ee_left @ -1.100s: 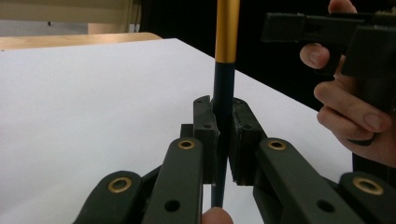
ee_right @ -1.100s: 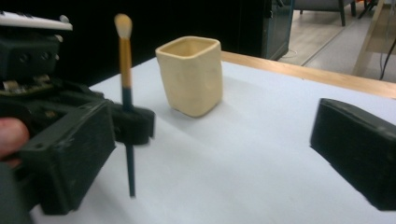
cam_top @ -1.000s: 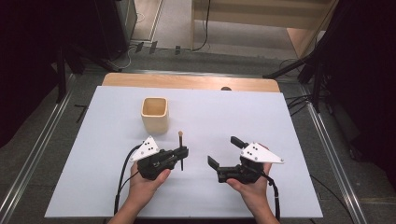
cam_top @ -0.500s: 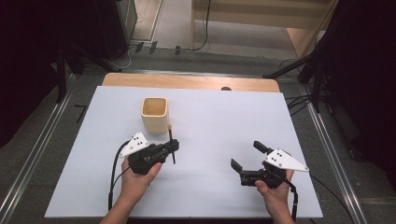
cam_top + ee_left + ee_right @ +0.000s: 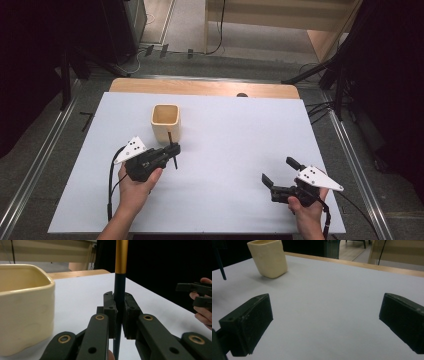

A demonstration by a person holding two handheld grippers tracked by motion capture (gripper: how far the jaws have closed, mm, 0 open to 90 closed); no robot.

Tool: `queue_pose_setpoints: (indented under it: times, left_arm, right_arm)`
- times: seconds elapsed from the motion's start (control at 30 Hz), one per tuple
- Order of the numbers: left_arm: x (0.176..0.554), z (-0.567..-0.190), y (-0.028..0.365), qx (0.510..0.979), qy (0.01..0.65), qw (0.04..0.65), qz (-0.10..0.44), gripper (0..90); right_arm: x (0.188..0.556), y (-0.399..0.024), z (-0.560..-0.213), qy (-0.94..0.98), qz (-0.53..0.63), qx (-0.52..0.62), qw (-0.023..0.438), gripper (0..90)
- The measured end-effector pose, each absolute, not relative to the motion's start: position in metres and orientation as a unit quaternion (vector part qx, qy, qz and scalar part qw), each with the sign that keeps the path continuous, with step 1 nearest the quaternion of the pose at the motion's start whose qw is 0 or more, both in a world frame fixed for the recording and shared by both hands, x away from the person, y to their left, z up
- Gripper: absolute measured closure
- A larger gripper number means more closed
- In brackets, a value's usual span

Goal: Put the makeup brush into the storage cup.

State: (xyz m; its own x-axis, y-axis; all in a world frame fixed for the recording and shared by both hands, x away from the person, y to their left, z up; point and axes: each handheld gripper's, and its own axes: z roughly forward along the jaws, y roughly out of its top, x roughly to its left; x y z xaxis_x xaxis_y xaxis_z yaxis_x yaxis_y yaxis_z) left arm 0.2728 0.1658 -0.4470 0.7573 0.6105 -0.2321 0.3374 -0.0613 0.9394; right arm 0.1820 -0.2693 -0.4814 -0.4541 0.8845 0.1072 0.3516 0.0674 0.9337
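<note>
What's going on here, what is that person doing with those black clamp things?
A person at a white table holds a two-jaw gripper in each hand. The left gripper is shut on a thin dark pen with a gold upper part, held upright right beside a cream cup, not yet in it. The right gripper is open and empty, off to the side near the table's front edge.

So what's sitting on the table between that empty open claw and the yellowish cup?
Nothing: in the right gripper view, bare white table runs from the open right claw up to the cup. The high view agrees.
</note>
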Motion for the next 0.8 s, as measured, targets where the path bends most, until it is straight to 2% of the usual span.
queue_pose_setpoints:
  times: [0.8]
  left_arm:
    - [0.303,-0.422,0.176,0.713,0.332,0.598,0.154,84.1]
  right_arm:
    - [0.178,-0.282,-0.49,0.678,0.518,0.463,0.242,0.0]
